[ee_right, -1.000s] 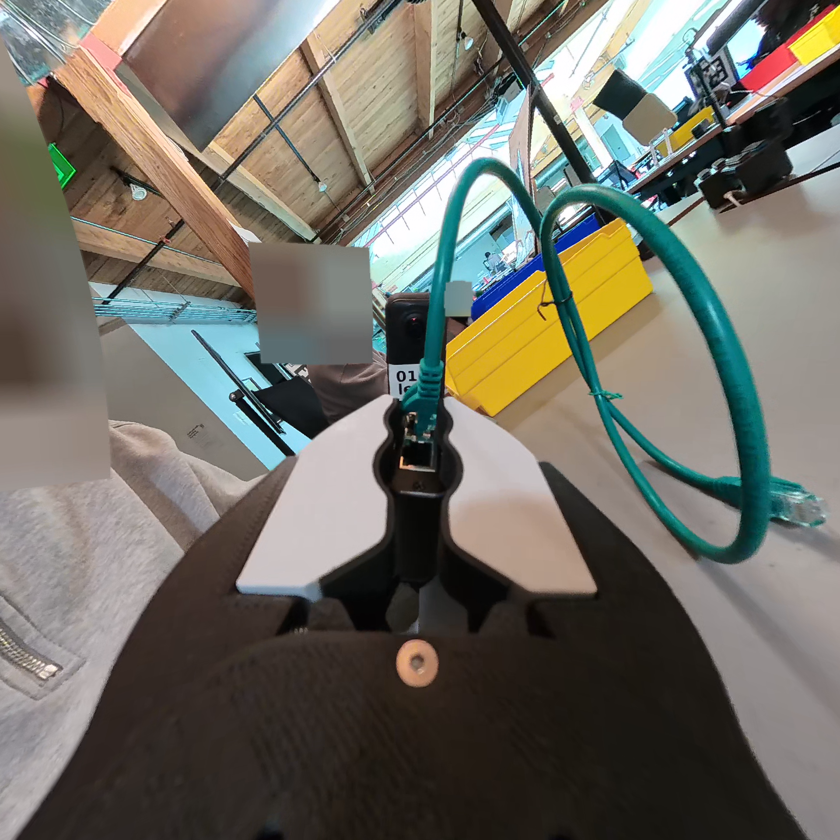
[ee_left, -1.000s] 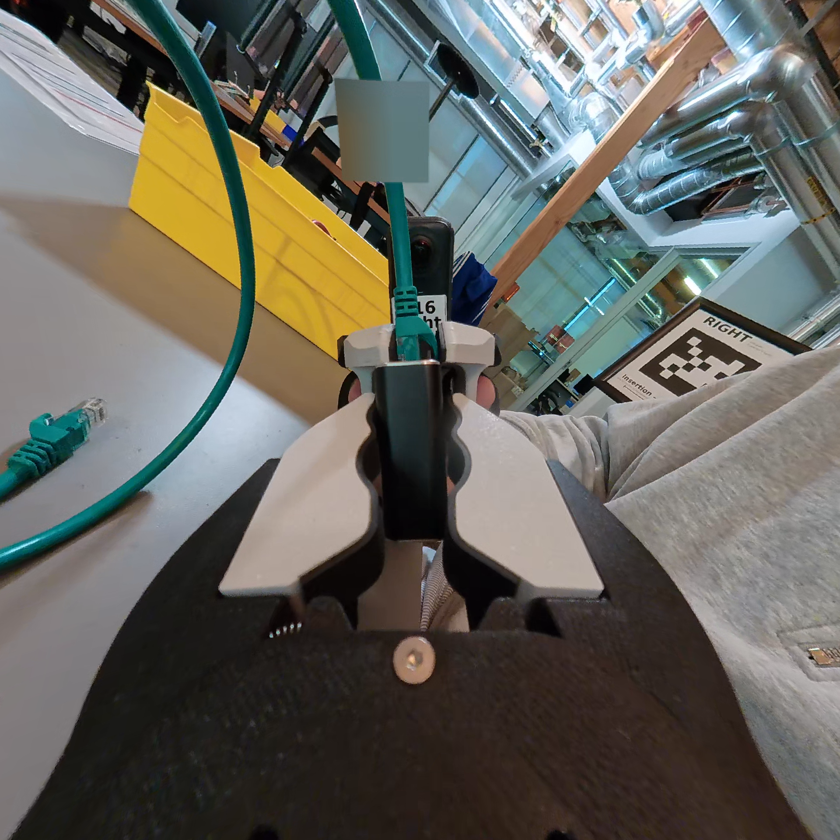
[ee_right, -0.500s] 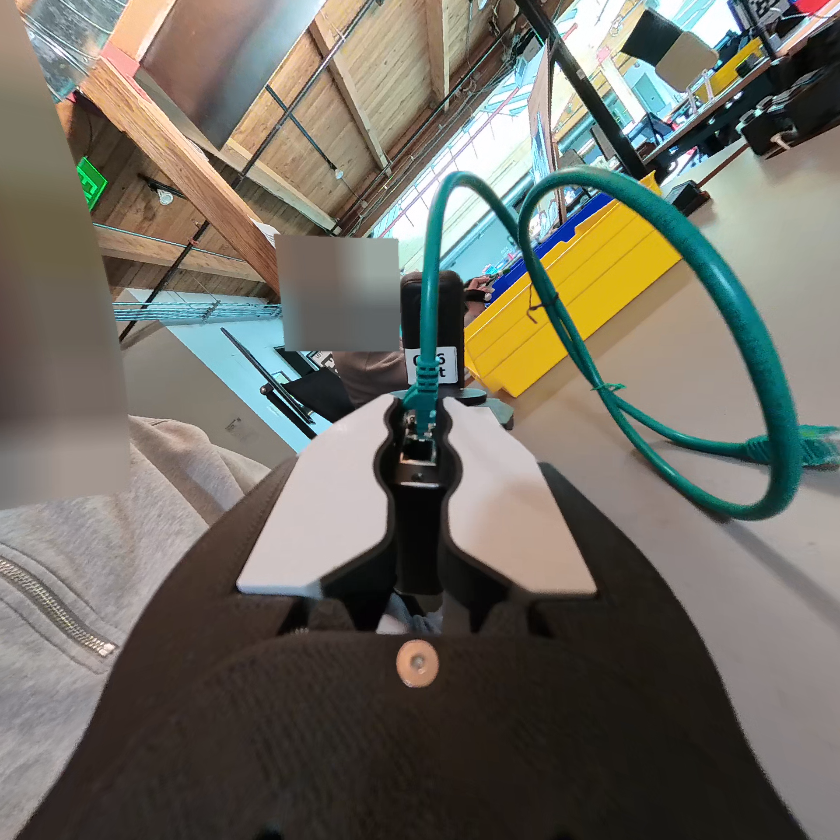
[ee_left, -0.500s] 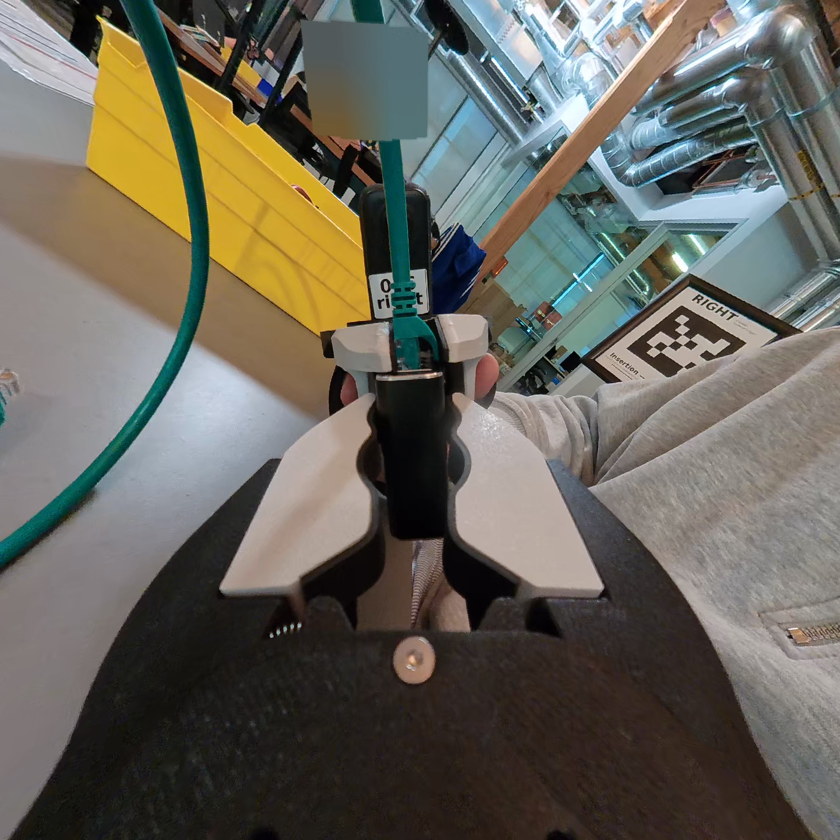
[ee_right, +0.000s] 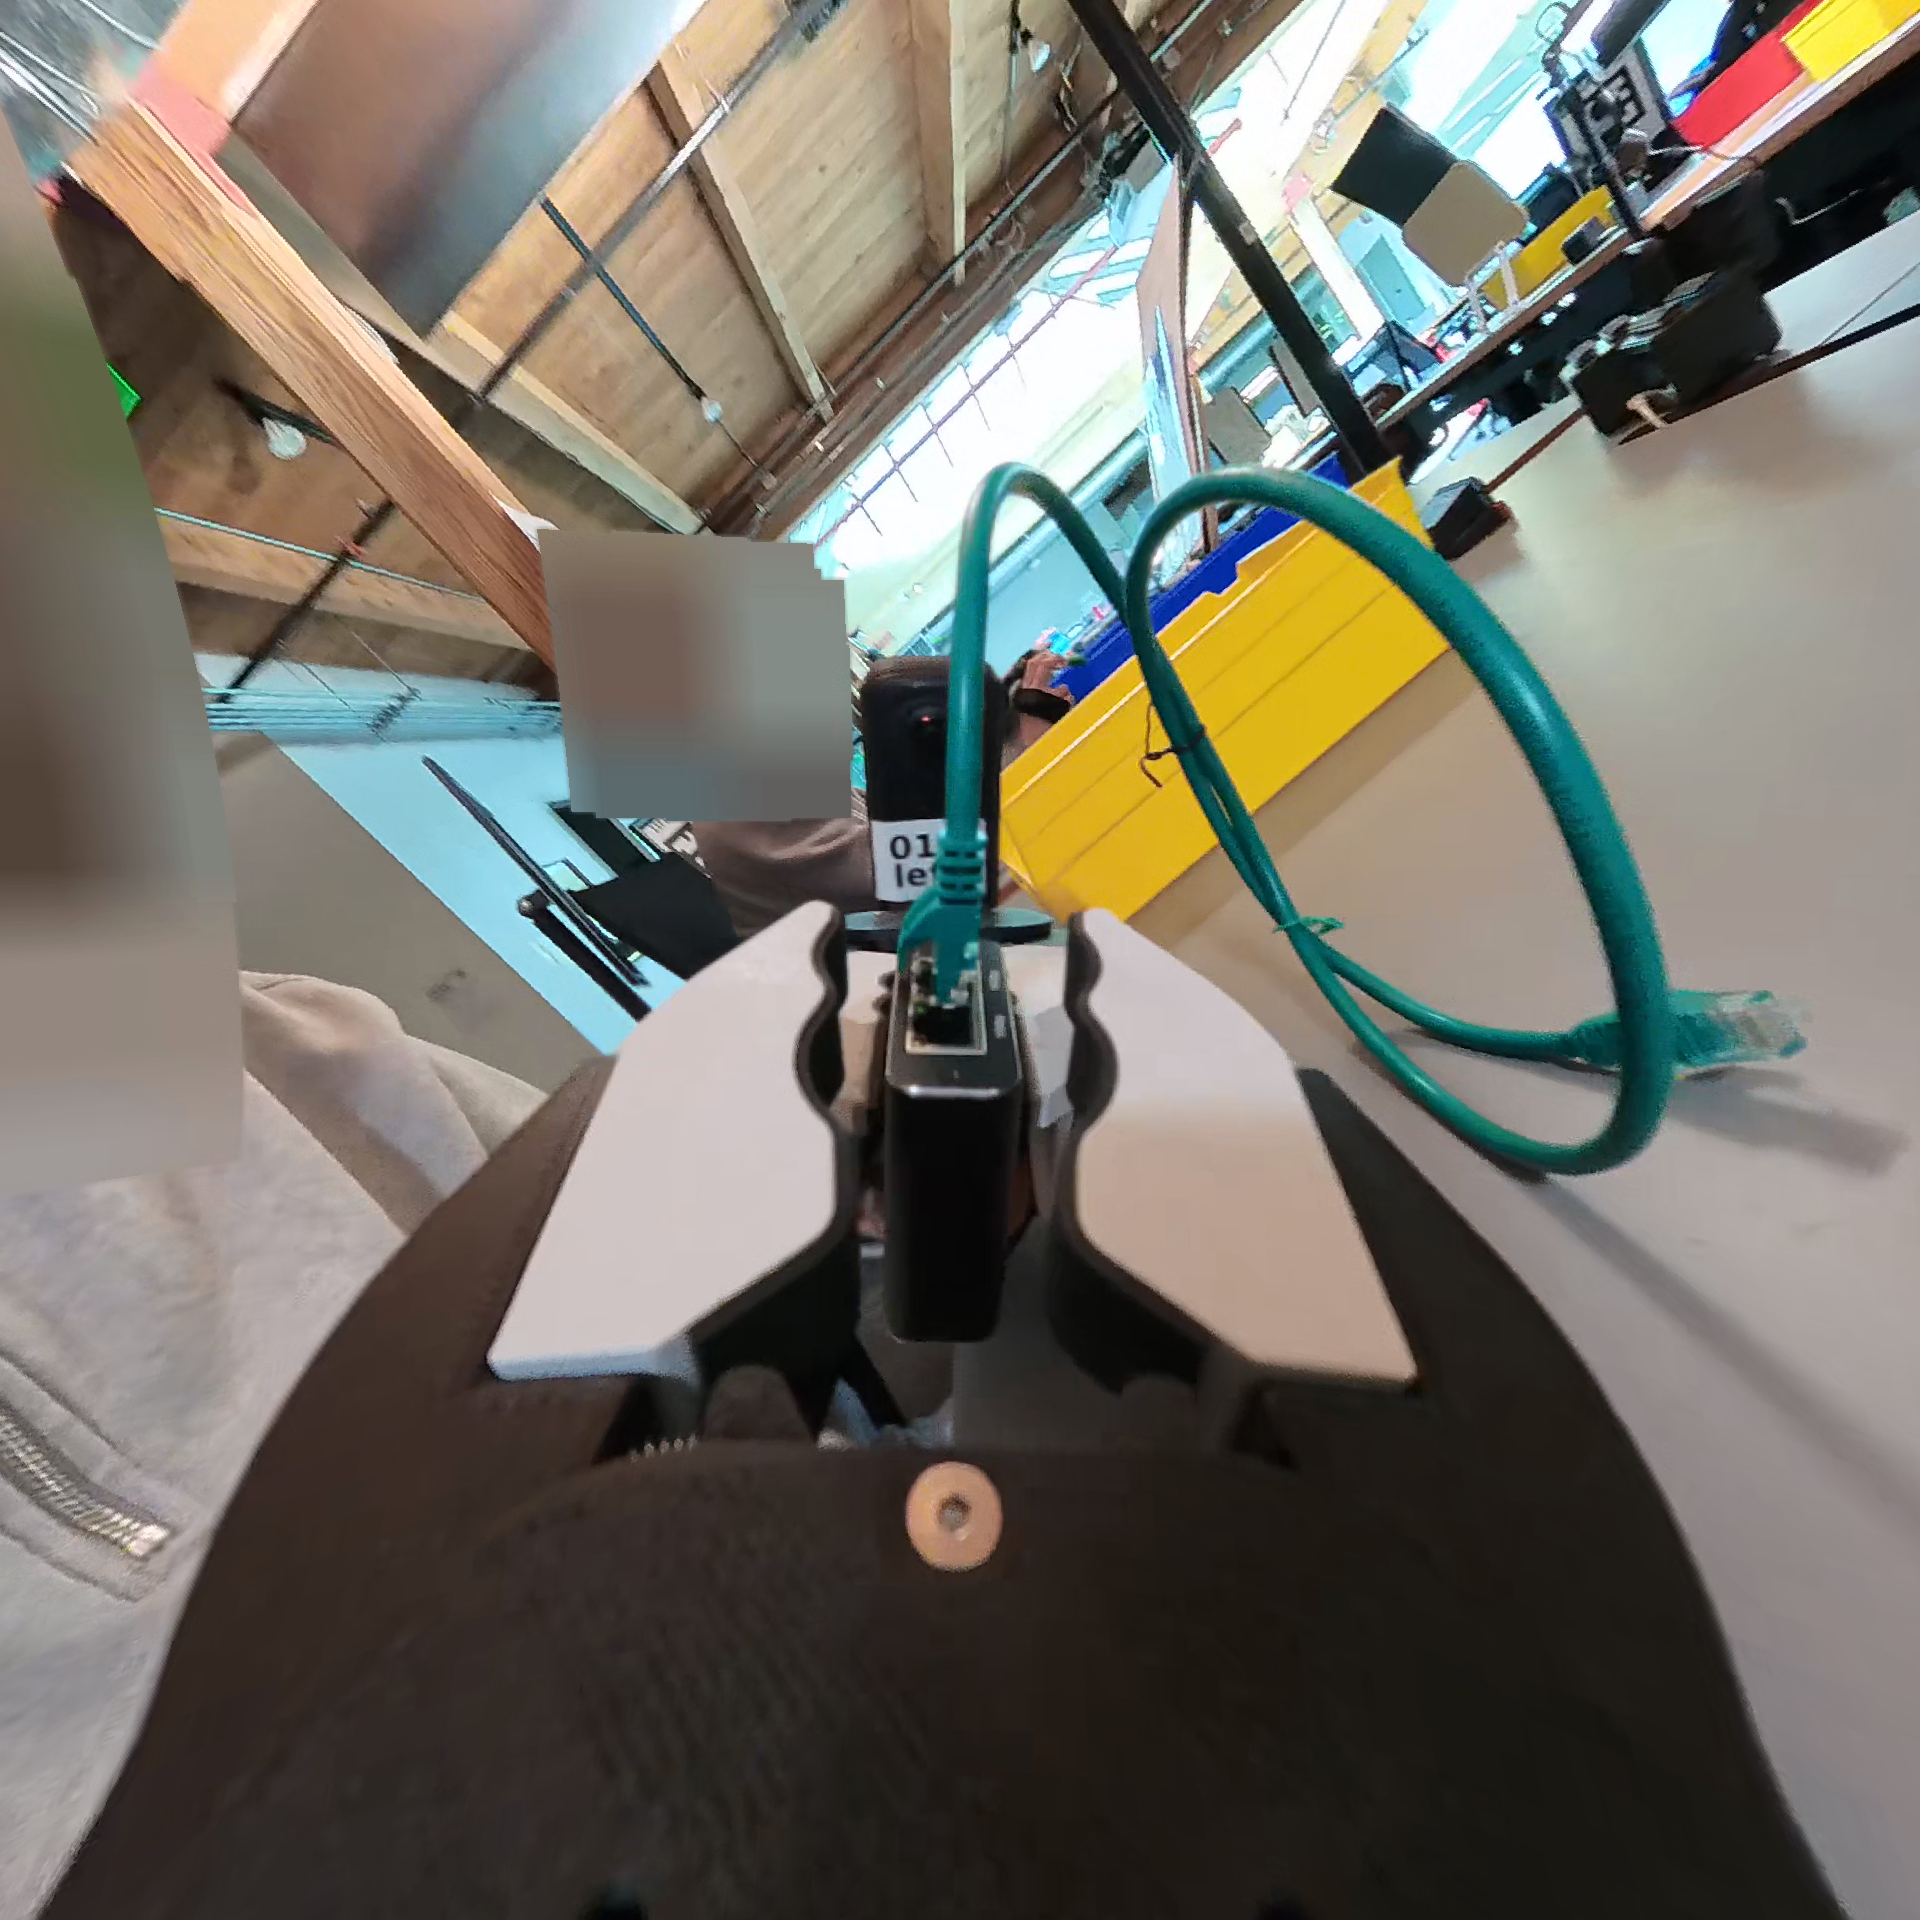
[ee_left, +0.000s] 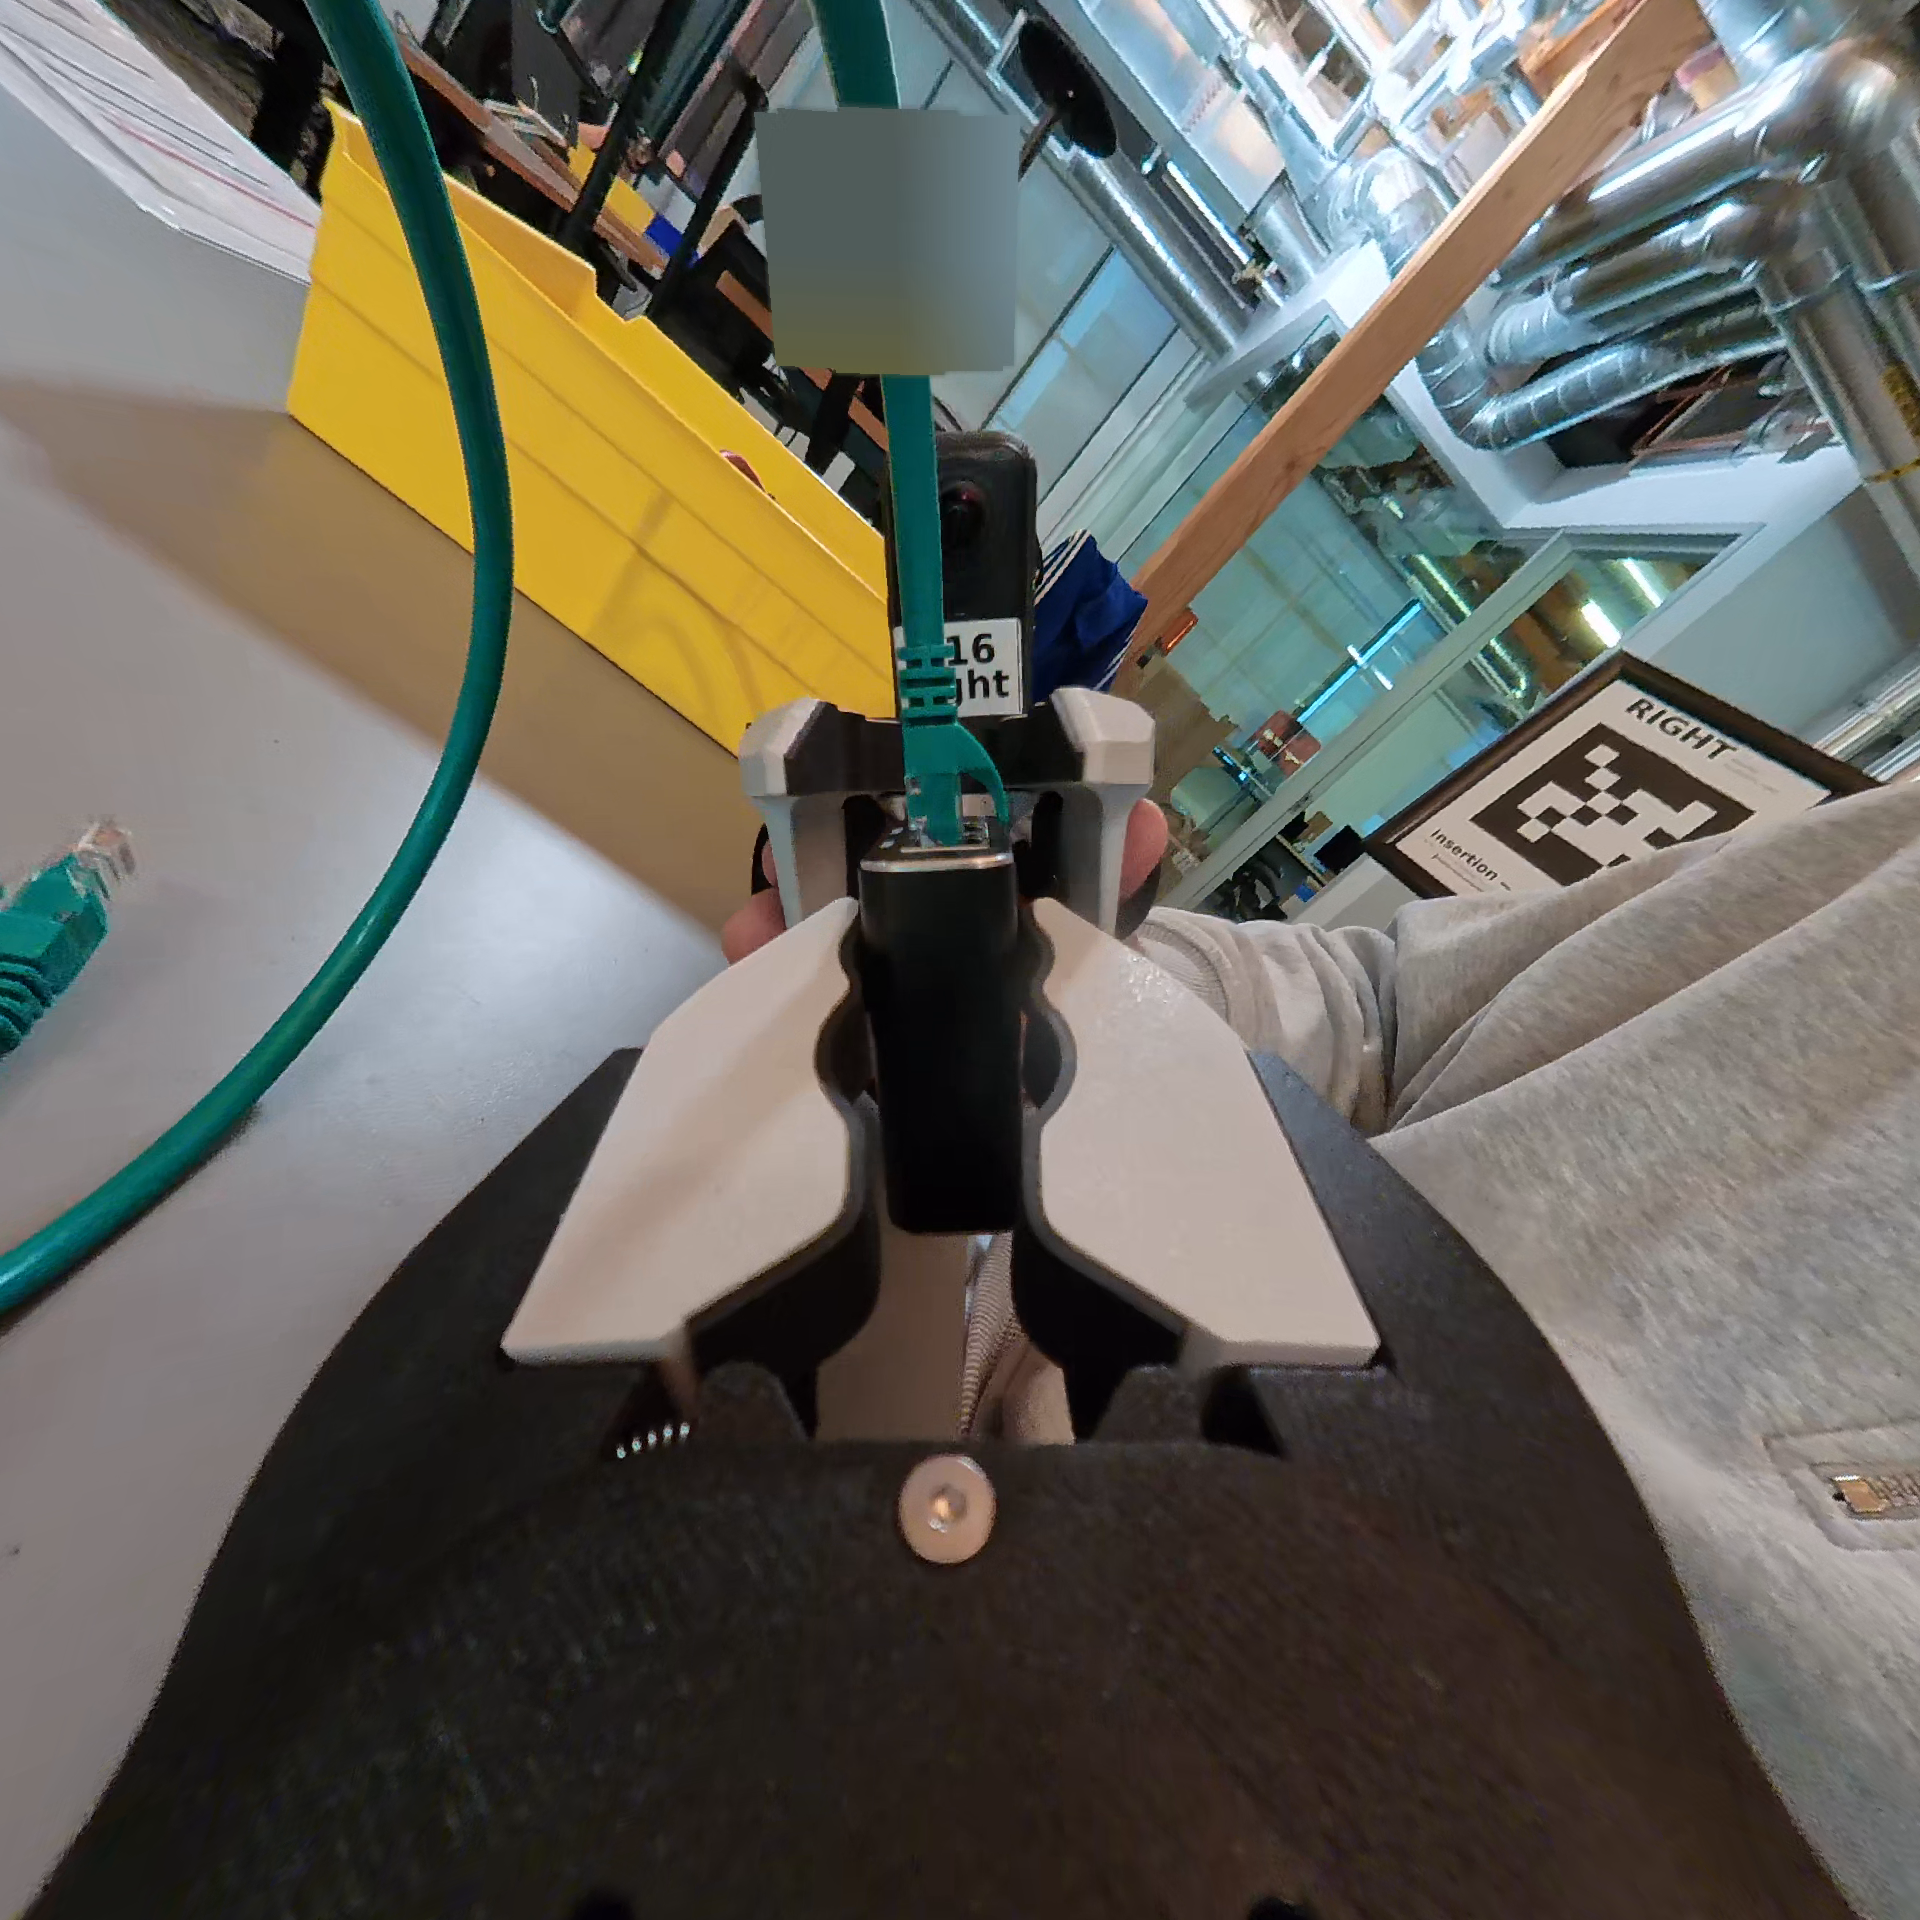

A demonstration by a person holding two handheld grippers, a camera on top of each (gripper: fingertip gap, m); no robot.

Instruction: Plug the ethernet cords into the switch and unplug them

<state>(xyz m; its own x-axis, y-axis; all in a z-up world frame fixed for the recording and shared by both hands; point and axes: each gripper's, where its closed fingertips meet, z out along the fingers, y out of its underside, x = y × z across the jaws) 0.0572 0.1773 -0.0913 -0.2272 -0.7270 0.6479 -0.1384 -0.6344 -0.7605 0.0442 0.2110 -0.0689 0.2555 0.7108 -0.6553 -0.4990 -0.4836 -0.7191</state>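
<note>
Left wrist view: left gripper pinches black switch btwn its 2 grey fingers, both pressed on the switch's sides.
Switch posn: lengthwise in the left jaws, port end fwd, just past the tips.
Cord: green ethernet cord plugged into a port at the switch's fwd end, rises straight up from the plug, then loops down to the left of the gripper.
Loose end: 2nd plug lies on grey table, well left of the gripper, apart from the switch.
Right gripper, far off: right gripper faces the left one, its fingers either side of the port end.
Right wrist view: right gripper spread; gap shows on both sides of switch, fingers not touching it.
Ports: 1 holds the plug; nearer port empty.
Cord loop: arcs right of the gripper, loose plug on table.
Bkgd: yellow bin ahead-right; grey sleeve right of left gripper.
</note>
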